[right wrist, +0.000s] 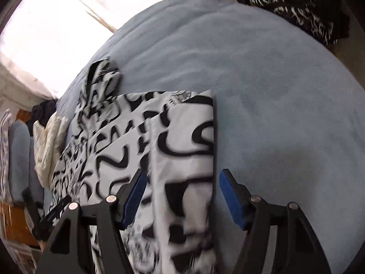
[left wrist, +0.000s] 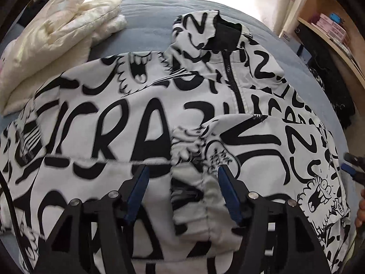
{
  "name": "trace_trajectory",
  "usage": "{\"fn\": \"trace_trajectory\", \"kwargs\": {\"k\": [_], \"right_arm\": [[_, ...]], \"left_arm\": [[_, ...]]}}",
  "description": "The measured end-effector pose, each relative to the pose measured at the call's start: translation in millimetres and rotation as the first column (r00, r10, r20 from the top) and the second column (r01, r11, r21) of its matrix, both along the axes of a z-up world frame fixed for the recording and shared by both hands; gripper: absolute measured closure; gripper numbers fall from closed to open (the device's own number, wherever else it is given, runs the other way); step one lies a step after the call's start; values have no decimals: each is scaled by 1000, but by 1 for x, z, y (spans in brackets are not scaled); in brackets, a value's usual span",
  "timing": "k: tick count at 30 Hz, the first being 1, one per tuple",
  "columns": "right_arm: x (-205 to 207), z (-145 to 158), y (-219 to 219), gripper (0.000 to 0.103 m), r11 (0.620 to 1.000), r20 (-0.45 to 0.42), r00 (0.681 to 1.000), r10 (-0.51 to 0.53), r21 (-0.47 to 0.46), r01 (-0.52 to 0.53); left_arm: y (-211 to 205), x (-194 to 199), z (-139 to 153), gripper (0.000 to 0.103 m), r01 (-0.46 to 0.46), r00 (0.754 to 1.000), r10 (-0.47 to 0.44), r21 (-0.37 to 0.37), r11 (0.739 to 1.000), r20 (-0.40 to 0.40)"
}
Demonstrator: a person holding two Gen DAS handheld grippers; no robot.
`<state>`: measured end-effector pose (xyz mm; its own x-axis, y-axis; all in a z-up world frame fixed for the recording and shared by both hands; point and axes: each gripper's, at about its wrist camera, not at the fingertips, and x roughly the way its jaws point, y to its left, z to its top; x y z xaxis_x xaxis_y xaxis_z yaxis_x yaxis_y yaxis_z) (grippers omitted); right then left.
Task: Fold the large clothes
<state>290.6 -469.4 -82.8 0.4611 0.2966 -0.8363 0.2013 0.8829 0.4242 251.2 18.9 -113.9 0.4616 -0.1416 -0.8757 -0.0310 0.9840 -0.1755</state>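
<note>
A white jacket with black cartoon lettering [left wrist: 141,114] lies spread on the blue bed cover [left wrist: 146,25], zipper and black collar [left wrist: 228,32] toward the far side. My left gripper [left wrist: 182,169] hovers over its near part, jaws apart. A gathered sleeve cuff [left wrist: 194,194] lies between the blue pads [left wrist: 136,191] without being pinched. In the right wrist view the jacket [right wrist: 182,137] has a folded straight edge. My right gripper [right wrist: 182,171] straddles that edge with open jaws, one pad [right wrist: 232,198] over bare bed cover [right wrist: 273,102].
A cream quilted garment [left wrist: 57,45] is piled at the bed's far left. A dark patterned garment [right wrist: 296,16] lies off the bed's far right, beside a wooden shelf [left wrist: 330,22]. Bright curtains [right wrist: 57,22] hang behind the bed.
</note>
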Motion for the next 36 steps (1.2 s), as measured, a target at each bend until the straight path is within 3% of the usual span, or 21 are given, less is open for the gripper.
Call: {"fn": "trace_trajectory", "kwargs": {"k": [2,4,6,7,8,11,13,17,19,21,22,26,29,30,32,33,36], "right_arm": [[15,-15,-3,36,1000,-33,999,-18,6,18],[27,-30,-7,36,999,-57,998,-34,40,37],[35,-39,-9,38,997,-51,998,-38,62,41],[36,-38,-7,45,998,-31,999,-30,57,32],[38,-35,-2,84,1000,-13,1000,-1,28,2],[34,-12,9,99,993,70,997,32,-116,-23],[30,-7,7,99,986,119,993,26,-168,-5],[35,-24,3,92,985,12,999,35,-172,-32],[25,-15,0,78,990,-3,999,50,-133,-50],[8,-3,0,50,991,-11,997,77,-106,-77],[-5,4,0,46,991,-6,995,95,-98,-95],[-59,18,4,44,984,-35,986,162,-67,-164],[-88,10,13,44,979,-85,977,194,-51,-198],[-92,8,14,44,978,-94,976,197,-52,-202],[-99,-4,22,44,979,-108,977,186,-62,-193],[-99,-10,25,52,980,-116,978,172,-79,-182],[-107,-8,38,77,971,-91,985,148,-174,-162]], "left_arm": [[-7,8,-5,43,20,1000,-20,9,1000,-16],[-16,17,-8,72,35,999,-34,22,999,-29],[-24,21,-8,76,40,999,-39,60,997,-21],[-28,22,-6,77,45,999,-45,78,996,2],[-32,24,-1,77,44,999,-47,95,994,28],[-36,28,9,78,36,994,-44,84,996,97],[-38,34,0,78,33,996,-40,102,994,75],[-37,33,-10,70,28,999,-31,95,995,30],[-29,26,-4,52,39,999,-40,34,999,32],[-19,14,7,42,28,998,-30,27,999,47],[-15,9,10,41,27,998,-29,31,999,56],[1,-17,12,41,41,999,-42,22,999,33],[-1,-29,2,41,45,999,-46,52,998,8],[-2,-30,-1,44,39,999,-39,56,998,-3],[-10,-32,-7,66,45,999,-45,40,998,-16],[-16,-32,-6,91,70,997,-69,30,997,-23],[-26,-39,1,94,59,998,-61,159,986,10]]}}
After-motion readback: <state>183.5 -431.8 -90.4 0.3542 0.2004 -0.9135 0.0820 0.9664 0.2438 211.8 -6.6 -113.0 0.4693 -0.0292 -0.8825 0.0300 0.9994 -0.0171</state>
